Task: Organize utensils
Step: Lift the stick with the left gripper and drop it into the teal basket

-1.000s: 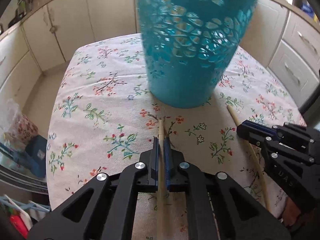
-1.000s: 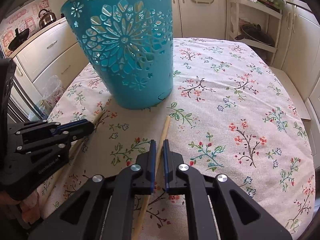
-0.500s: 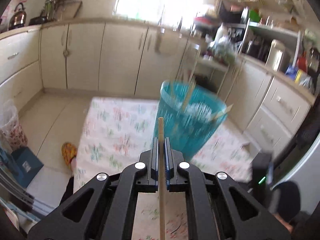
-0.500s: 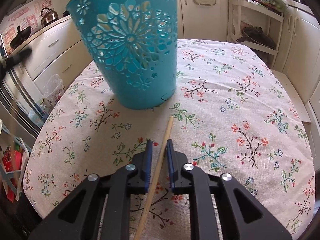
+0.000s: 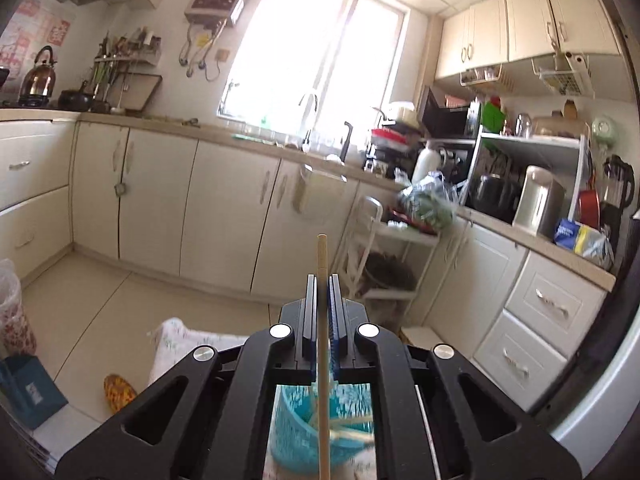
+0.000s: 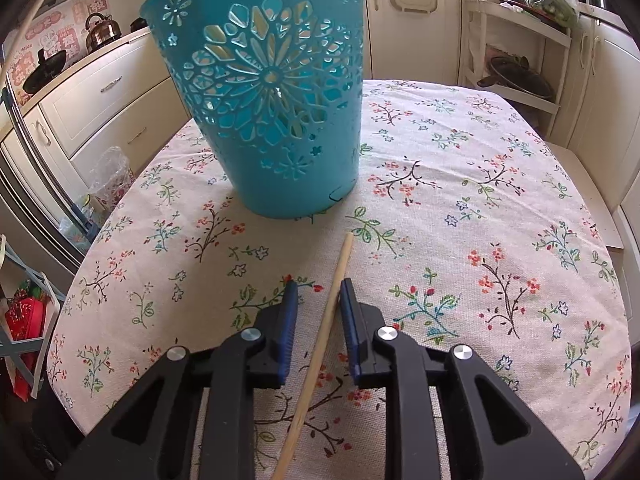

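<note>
My left gripper [image 5: 321, 280] is shut on a wooden chopstick [image 5: 321, 252] and holds it upright high above the teal cut-out basket [image 5: 296, 436], whose top shows blurred below, with other sticks inside. In the right wrist view the same basket [image 6: 272, 120] stands on the flowered tablecloth [image 6: 460, 208]. My right gripper [image 6: 318, 286] is open low over the cloth, its fingers on either side of a second chopstick [image 6: 320, 344] that lies flat, tip toward the basket.
Cream kitchen cabinets [image 5: 224, 208] and a cluttered counter [image 5: 532, 208] ring the room. A white rack [image 6: 516, 52] stands beyond the table's far edge. A slipper [image 5: 118, 392] lies on the floor at the left.
My left gripper lifted its chopstick off the table and rose above the basket, tilting upward. My right gripper opened around the lying chopstick and moved slightly closer to the basket.
</note>
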A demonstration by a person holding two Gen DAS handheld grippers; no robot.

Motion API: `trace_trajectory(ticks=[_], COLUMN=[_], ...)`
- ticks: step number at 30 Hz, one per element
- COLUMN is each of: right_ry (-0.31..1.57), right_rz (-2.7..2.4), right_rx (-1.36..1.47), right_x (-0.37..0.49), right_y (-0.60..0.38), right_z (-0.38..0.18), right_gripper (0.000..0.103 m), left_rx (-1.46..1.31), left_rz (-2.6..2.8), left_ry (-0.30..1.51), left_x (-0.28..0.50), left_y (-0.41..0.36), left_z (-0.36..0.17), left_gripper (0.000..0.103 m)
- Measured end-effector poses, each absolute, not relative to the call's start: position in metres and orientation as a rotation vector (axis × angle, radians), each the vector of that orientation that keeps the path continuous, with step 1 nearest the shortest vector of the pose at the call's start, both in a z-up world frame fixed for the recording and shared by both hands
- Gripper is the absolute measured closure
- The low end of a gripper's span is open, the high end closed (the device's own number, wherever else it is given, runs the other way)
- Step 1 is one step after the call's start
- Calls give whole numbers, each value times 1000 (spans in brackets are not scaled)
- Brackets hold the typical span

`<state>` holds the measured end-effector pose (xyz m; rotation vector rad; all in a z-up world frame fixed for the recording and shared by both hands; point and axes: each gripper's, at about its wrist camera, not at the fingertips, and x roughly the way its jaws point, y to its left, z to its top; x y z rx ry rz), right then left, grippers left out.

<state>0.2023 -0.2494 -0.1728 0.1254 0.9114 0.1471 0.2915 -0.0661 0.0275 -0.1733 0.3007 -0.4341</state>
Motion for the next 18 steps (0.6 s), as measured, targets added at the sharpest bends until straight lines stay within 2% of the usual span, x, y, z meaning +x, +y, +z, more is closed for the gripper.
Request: trace_trajectory(ticks=[8,18], right_ry=[911,912], right_rz=[154,165], right_rx=[147,181], right_x=[205,206], right_y=[-252,-257], right_z=[-173,-174], right_gripper=[79,79], left_rx=[-188,-183], left_rz=[-374,-356], left_ry=[235,289], left_x=[346,374], left_y=[-89,-109], left_z=[34,-16], left_gripper=[98,98])
